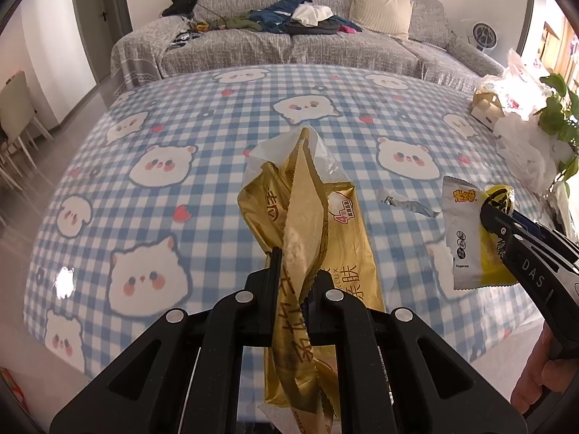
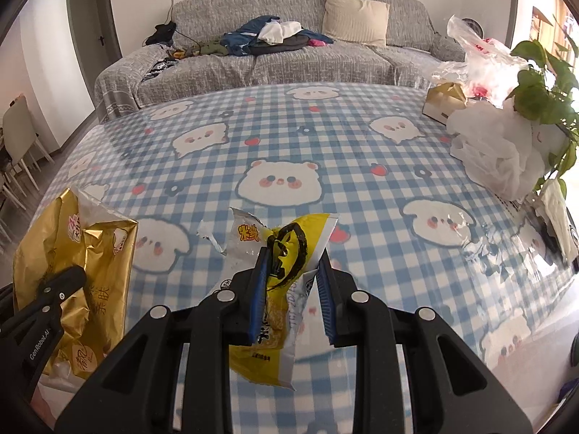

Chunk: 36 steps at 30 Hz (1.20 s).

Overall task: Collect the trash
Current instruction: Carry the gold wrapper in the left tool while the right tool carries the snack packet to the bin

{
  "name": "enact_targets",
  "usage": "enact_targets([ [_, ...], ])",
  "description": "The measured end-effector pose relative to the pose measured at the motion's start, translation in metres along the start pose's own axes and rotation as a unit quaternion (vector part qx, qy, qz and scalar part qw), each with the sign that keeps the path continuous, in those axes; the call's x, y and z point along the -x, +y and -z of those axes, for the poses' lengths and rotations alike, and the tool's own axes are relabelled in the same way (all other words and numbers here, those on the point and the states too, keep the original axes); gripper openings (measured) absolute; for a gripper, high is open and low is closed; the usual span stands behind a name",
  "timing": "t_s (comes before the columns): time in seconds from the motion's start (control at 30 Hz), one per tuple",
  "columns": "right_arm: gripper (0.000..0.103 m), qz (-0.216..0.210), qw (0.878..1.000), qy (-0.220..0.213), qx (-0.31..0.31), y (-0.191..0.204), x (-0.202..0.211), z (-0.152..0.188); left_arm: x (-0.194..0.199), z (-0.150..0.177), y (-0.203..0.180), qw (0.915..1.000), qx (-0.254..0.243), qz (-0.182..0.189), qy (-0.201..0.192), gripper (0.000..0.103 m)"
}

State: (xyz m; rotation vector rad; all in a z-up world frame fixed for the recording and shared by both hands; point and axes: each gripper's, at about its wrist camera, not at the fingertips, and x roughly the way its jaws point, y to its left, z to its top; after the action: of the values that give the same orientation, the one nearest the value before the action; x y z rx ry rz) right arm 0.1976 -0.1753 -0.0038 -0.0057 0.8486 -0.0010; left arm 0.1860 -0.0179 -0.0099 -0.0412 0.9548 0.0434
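A crumpled gold wrapper (image 1: pixel 307 224) hangs above the blue checked tablecloth (image 1: pixel 163 108), pinched between the shut jaws of my left gripper (image 1: pixel 293 264). At the right of the left wrist view, my right gripper (image 1: pixel 488 213) is shut on a yellow and white snack wrapper (image 1: pixel 466 242). The right wrist view shows that snack wrapper (image 2: pixel 289 246) squeezed between the blue pads of my right gripper (image 2: pixel 293 256). The gold wrapper (image 2: pixel 97 253) and my left gripper (image 2: pixel 72 278) are at the left there. A small torn silver scrap (image 1: pixel 405 204) lies on the cloth between the two wrappers.
White plastic bags (image 2: pixel 495 152), a small cardboard box (image 2: pixel 445 105) and a leafy plant (image 2: pixel 542 86) crowd the table's right edge. A grey sofa (image 2: pixel 289 61) with clothes and a cushion stands behind the table. Chairs (image 1: pixel 18 119) stand at the far left.
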Motion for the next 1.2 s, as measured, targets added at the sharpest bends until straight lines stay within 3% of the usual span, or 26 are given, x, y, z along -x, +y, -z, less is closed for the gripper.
enact_targets([
  [0.6, 0.024, -0.027, 0.999, -0.039, 0.005, 0.015, 0.079, 0.060, 0.060, 0.078, 0.008, 0.9997, -0.004, 0.022, -0.008, 0.007],
  [1.2, 0.024, -0.038, 0.999, -0.026, 0.028, 0.013, 0.099, 0.147, 0.084, 0.166, 0.013, 0.9995, -0.007, 0.031, 0.007, 0.007],
])
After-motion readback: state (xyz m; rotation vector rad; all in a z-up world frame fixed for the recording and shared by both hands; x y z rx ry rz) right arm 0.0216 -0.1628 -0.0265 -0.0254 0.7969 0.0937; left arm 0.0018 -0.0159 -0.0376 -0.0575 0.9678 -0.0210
